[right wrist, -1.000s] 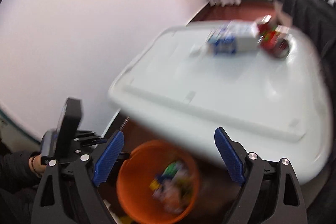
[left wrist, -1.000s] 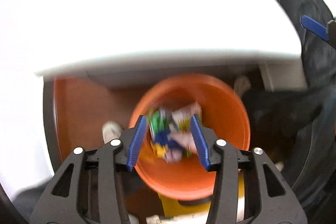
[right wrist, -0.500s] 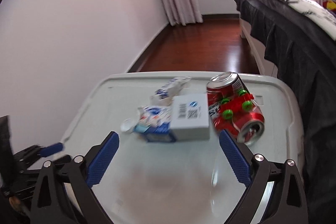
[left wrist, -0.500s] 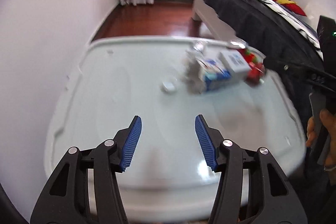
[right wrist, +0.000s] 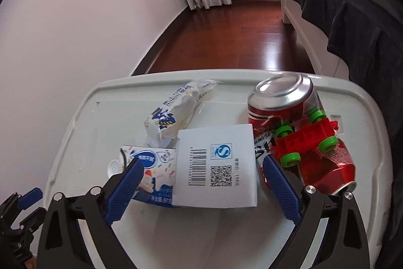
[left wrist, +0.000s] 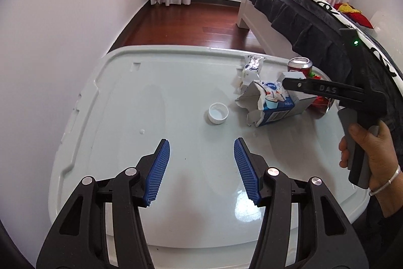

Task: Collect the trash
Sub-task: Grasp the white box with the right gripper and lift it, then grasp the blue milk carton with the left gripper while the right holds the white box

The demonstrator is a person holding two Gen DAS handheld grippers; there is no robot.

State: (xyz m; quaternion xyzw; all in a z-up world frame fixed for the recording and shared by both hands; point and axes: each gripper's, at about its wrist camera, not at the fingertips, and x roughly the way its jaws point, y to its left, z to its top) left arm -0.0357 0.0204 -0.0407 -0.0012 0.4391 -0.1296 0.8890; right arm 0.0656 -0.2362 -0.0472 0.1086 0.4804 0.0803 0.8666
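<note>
A white barcode box (right wrist: 216,165) lies on a torn blue-and-white carton (right wrist: 151,163) on the white table (right wrist: 201,231). My right gripper (right wrist: 202,163) straddles the box, jaws wide and closing a little, pads clear of it. Beside the box are a red drink can (right wrist: 284,105) with a red toy car (right wrist: 307,138) on it, and a white wrapper (right wrist: 176,112). My left gripper (left wrist: 201,143) hangs open and empty over the table's near part, short of a white bottle cap (left wrist: 217,112). From there the carton (left wrist: 274,105) and right gripper (left wrist: 327,90) show.
A dark-covered bed (left wrist: 314,17) runs along the table's right side. A white wall (left wrist: 50,42) borders the left. Red wooden floor (right wrist: 239,37) and curtains lie beyond the far edge. A person's hand (left wrist: 365,150) holds the right gripper's handle.
Both grippers swung up from over an orange bin with trash in it to the table top. The right one then moved in close around the white box.
</note>
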